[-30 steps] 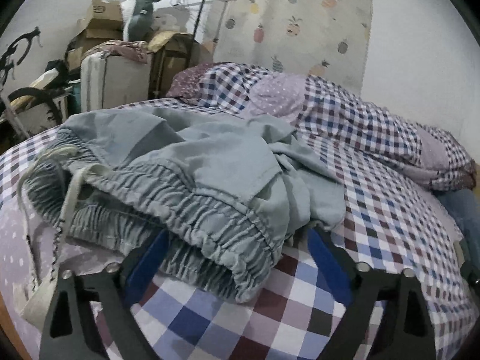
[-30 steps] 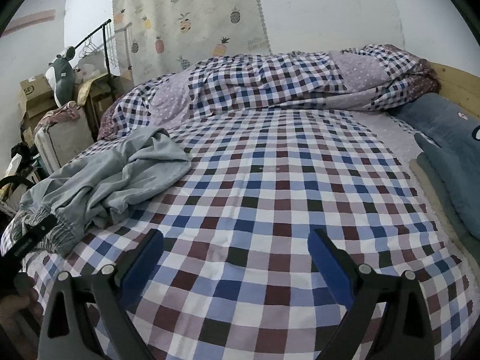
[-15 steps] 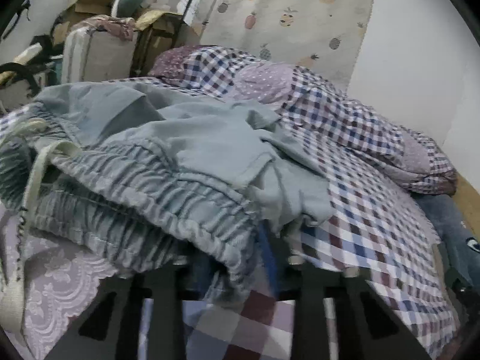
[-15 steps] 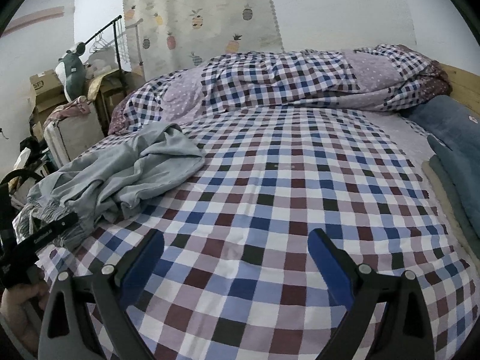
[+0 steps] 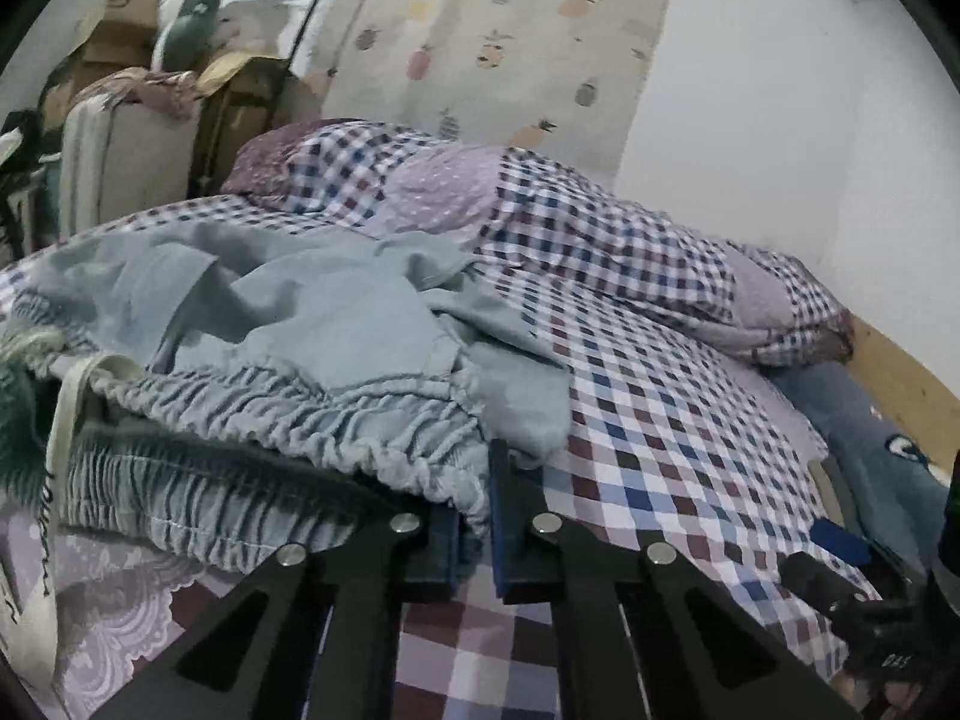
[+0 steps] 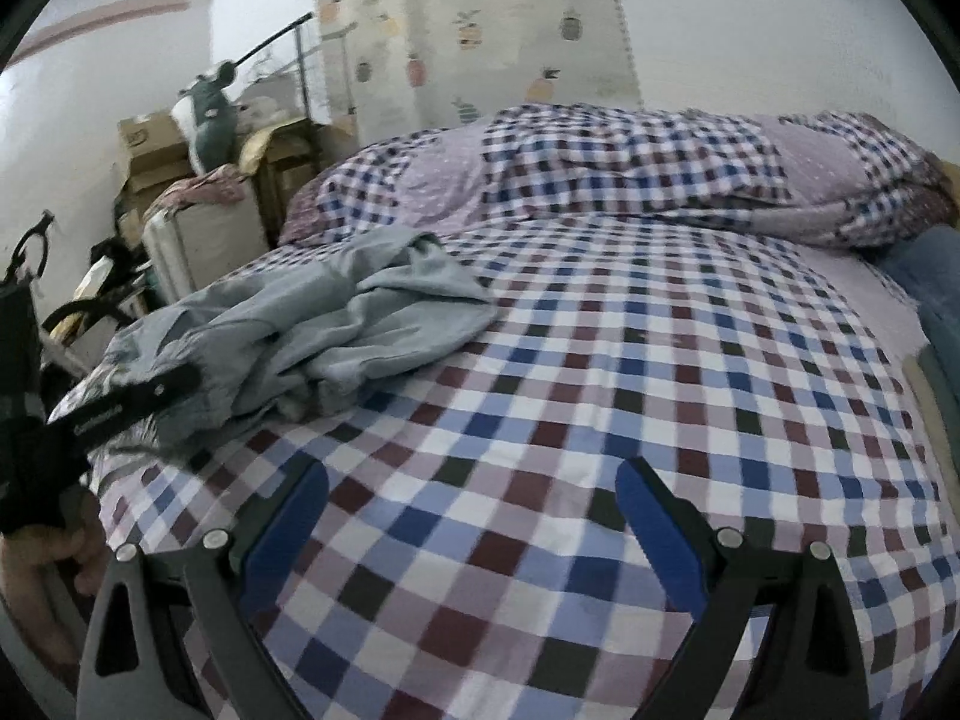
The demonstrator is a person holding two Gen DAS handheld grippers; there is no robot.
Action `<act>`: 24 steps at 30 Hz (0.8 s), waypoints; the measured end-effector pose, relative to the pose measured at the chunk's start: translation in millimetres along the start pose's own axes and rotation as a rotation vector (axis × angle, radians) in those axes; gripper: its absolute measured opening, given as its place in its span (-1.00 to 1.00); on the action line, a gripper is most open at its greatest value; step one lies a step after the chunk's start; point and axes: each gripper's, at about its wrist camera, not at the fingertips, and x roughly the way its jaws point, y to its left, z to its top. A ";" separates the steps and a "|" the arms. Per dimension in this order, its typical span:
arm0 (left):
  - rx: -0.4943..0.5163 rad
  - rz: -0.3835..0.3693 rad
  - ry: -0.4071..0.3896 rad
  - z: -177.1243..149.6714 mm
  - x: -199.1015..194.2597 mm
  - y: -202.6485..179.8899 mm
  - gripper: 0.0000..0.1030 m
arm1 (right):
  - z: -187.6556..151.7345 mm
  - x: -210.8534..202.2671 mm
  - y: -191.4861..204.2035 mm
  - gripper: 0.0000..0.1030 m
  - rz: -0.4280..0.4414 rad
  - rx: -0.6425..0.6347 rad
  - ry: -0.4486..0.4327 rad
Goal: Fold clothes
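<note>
Pinching the gathered elastic waistband (image 5: 384,450) of the grey trousers (image 5: 312,324), the left gripper (image 5: 474,516) is clamped tight on the fabric: its blue pads have just been closing and a fold of the ruched hem is bunching up between them, directly ahead of the fingertips. The rest of the trousers is lying crumpled ahead and to the left of this gripper, spreading away over the checked bedsheet (image 5: 660,450), with a pale drawstring (image 5: 60,420) hanging down at the far left. Beyond the garment, a rolled checked duvet (image 5: 600,240) is stretching across the far side of the bed, and a blue cushion (image 5: 870,438) is sitting off to the right. The right gripper (image 6: 471,516) is hovering with its blue pads (image 6: 654,528) standing wide apart and nothing between them, only bare sheet showing in the gap. From this gripper the trousers are lying ahead and well to the left, apart from its fingers, and the dark body of the other gripper is reaching in at the left edge onto the garment's near end. Cardboard boxes (image 6: 150,150) and a suitcase (image 6: 204,234) are standing beside the bed, further left.
</note>
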 end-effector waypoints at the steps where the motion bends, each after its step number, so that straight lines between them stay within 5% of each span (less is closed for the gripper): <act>1: 0.011 -0.006 -0.001 0.4 -1.1 -3.0 -0.91 | -0.6 0.3 2.7 0.92 0.003 -0.009 0.001; 11: 0.106 -0.095 -0.005 3.0 -11.9 -37.8 -0.91 | 0.6 -10.7 -0.9 0.92 0.044 -0.006 -0.023; 24: 0.205 -0.304 0.028 -8.6 -20.6 -105.9 -0.91 | 7.9 -35.1 -22.8 0.92 0.067 0.038 -0.057</act>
